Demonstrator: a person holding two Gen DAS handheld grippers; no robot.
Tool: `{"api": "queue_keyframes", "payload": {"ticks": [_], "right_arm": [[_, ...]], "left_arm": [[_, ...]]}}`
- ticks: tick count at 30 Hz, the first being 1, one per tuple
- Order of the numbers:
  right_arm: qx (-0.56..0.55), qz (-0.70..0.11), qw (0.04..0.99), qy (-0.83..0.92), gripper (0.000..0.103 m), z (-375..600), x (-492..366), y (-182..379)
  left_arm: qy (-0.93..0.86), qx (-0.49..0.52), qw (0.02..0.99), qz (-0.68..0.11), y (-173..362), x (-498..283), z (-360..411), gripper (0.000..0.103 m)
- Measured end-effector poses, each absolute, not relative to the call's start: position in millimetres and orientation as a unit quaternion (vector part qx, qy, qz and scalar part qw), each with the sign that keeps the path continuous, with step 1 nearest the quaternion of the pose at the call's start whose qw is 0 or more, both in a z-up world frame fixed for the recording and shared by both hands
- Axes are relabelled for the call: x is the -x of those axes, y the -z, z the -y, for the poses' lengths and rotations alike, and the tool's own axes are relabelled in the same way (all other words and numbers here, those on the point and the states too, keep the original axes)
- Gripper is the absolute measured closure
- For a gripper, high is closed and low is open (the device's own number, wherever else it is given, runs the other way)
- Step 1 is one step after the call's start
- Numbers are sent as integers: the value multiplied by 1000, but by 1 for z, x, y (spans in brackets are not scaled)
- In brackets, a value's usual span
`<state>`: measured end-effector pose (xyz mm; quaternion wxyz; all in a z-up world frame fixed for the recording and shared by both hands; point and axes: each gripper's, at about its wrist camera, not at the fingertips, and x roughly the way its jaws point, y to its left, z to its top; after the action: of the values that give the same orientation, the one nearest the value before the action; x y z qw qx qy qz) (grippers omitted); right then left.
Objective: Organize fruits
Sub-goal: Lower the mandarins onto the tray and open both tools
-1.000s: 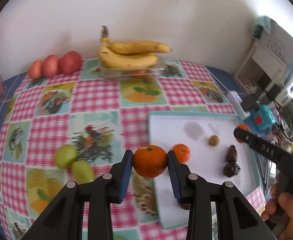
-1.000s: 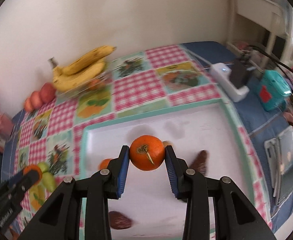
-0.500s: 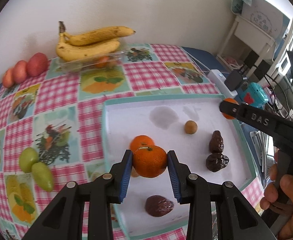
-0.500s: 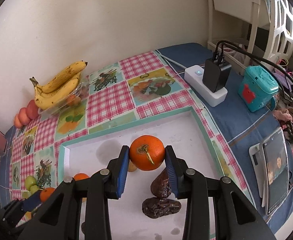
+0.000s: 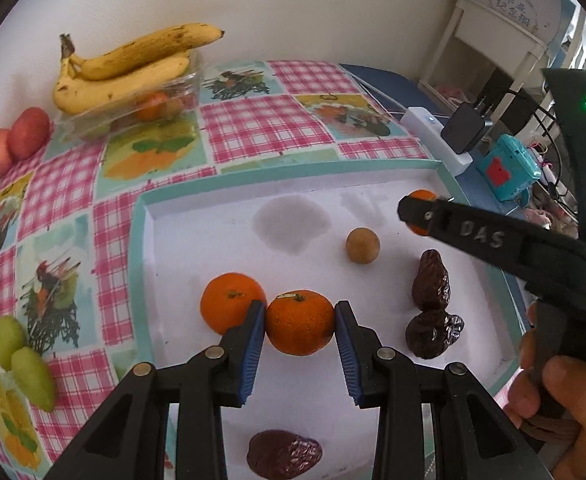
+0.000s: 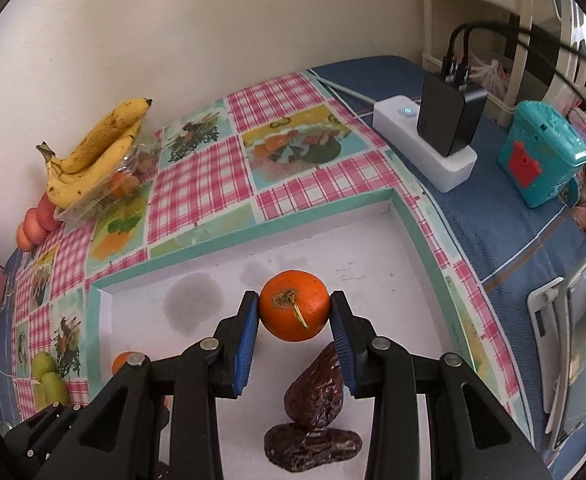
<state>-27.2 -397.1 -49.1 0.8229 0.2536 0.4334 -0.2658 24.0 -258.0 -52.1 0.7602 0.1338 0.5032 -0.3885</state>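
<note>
Orange mandarin clamped in left tool above white tray; right tool grips another mandarin. Risk: released fruit rolls, knocking resting mandarin.

The white tray floor lies bare toward its far-left corner; an orange, a small brown ball and dark dates crowd the tray's near half.
</note>
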Motion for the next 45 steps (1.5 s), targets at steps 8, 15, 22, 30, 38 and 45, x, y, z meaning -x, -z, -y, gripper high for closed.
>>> {"api": "queue_keyframes", "payload": {"ticks": [8,15,22,30,38,45], "right_arm": [[-255,-445,816,269,65,405,20,64],[-257,-454,809,271,65,407,17,72],[-258,-453,809,274,65,408,18,72],[-251,-456,808,277,65,407,16,71],[-241,-459,808,280,48,406,17,64],[-220,-464,807,292,35,400,20,45]], "left_arm": [[402,-141,751,-504,59,-22,271,66],[394,-134,742,-526,71,-26,270,66],[390,-133,743,-528,72,-27,267,66],[387,-142,739,-532,69,-27,267,64],[396,-149,742,-520,51,-22,264,49],[376,-138,757,-516,32,-32,244,31]]}}
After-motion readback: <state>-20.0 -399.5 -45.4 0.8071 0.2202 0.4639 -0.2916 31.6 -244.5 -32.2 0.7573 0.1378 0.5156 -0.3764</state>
